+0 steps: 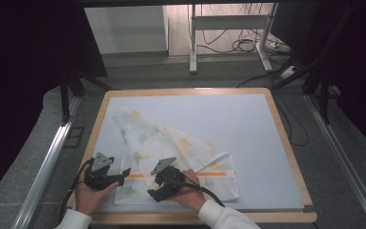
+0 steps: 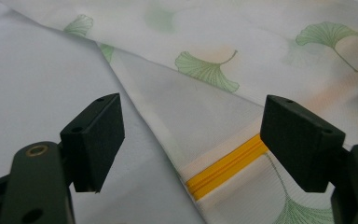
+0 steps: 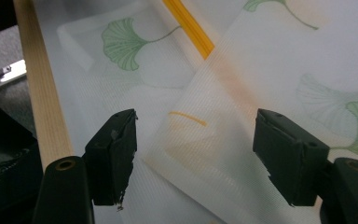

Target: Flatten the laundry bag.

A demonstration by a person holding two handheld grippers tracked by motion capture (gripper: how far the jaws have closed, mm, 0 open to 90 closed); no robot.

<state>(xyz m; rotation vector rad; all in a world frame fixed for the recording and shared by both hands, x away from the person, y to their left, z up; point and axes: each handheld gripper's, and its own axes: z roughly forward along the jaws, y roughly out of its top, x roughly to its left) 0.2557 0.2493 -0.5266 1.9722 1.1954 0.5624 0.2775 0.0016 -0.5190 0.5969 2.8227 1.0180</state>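
The mat [image 1: 248,143] carries the cloth [image 1: 171,143], half folded near the front left. It looks thin, light, floppy and probably slippery, so I'd pinch a hem corner. Left gripper [image 1: 116,177] and right gripper [image 1: 153,192] both gape, holding nothing.

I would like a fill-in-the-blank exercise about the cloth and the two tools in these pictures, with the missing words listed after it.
1. The cloth is printed with green ______.
2. The stripe sewn across the cloth is ______ in colour.
3. The jaws of the left tool and the right tool both stand ______.
4. The cloth lies on a grey mat set in a ______ frame.

Missing words: leaves; yellow; open; wooden
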